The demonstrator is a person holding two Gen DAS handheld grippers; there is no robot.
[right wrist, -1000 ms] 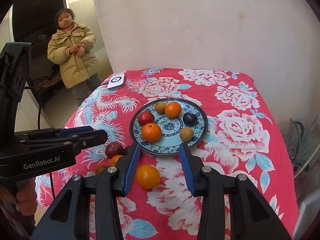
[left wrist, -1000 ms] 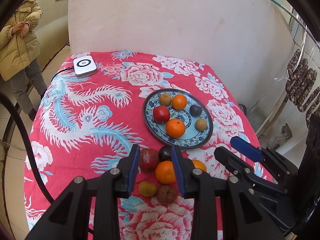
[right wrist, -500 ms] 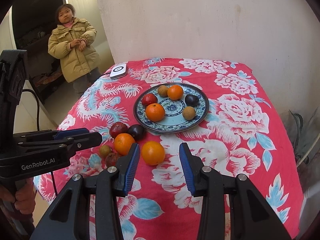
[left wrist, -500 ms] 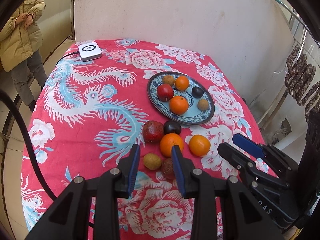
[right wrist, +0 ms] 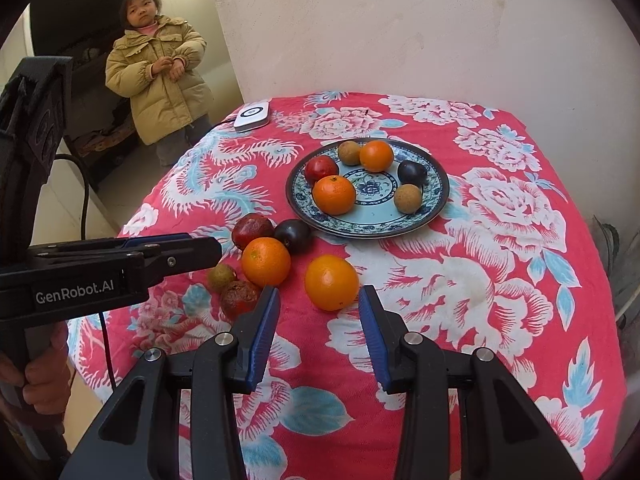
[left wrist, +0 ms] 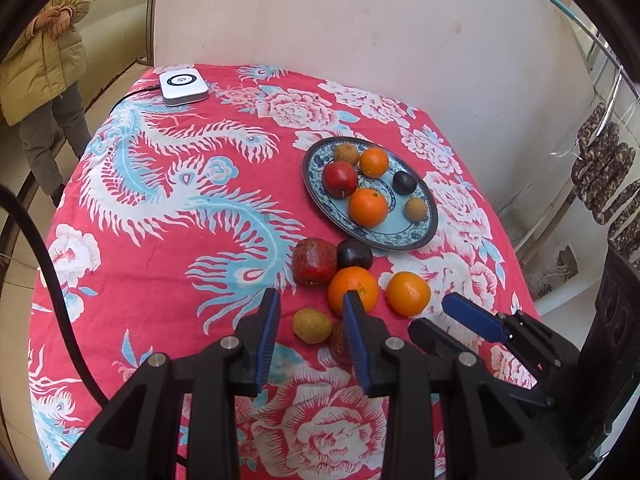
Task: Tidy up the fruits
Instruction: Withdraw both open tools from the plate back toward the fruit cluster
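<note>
Both claws have drawn back, spread and empty; left claw, right claw; six fruits remain off the plate.

Both wrist cameras look forward and down along their own jaws, from close above the near edge of the bench. Each frames the plate mid-frame and loose fruit below it. The right view sits further right, catching the left gripper at its left edge.

Six fruits beside plate holding six, seemingly
</note>
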